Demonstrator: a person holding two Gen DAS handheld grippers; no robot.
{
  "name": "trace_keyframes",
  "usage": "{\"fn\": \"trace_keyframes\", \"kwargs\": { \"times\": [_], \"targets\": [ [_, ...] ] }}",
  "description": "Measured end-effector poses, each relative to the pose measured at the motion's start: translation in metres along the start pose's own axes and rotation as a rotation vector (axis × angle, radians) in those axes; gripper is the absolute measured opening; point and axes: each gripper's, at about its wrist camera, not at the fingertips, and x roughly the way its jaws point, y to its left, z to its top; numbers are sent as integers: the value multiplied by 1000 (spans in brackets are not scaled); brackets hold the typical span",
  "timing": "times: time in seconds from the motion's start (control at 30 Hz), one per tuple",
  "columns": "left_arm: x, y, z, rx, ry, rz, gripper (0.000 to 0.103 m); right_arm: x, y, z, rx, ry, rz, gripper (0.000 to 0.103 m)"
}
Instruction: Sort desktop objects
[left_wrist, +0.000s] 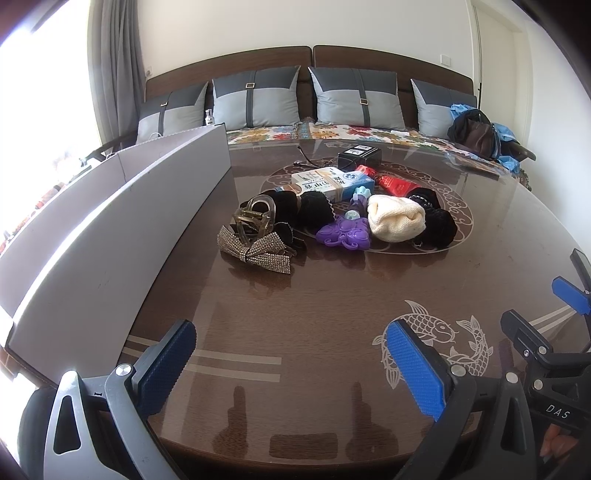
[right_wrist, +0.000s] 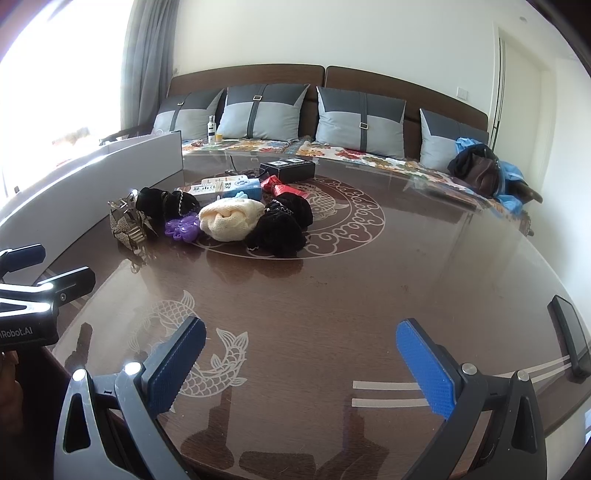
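Both claws — my left claw (left_wrist: 291, 363) and right claw (right_wrist: 301, 363) — hang spread wide and empty over the table (left_wrist: 314, 295). Farther off lies the heap — rhinestone bow (left_wrist: 255, 251), purple toy (left_wrist: 343, 232), cream knit (left_wrist: 397, 218), black scrunchies (right_wrist: 280, 221), with boxes behind.

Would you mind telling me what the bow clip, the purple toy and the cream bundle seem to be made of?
Bow clip: probably fabric set with rhinestones; its grainy surface glints.
Purple toy: looks like moulded plastic, smooth and glossy with highlights.
Cream bundle: seemingly knitted yarn, matte, with visible ribbed texture.
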Motion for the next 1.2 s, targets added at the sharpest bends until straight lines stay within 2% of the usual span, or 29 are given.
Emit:
{"fn": "trace_keyframes", "kwargs": {
  "times": [0.4, 0.9, 1.2],
  "targets": [
    [3, 2, -3, -1, 7, 8, 103, 3, -1, -1, 4, 12, -1, 103],
    [17, 8, -8, -20, 81, 33, 103, 10, -5, -4, 17, 48, -8, 103],
    [27, 8, -11, -22, 141, 33, 103, 20, -4, -4, 19, 102, 8, 103]
  ]
}}
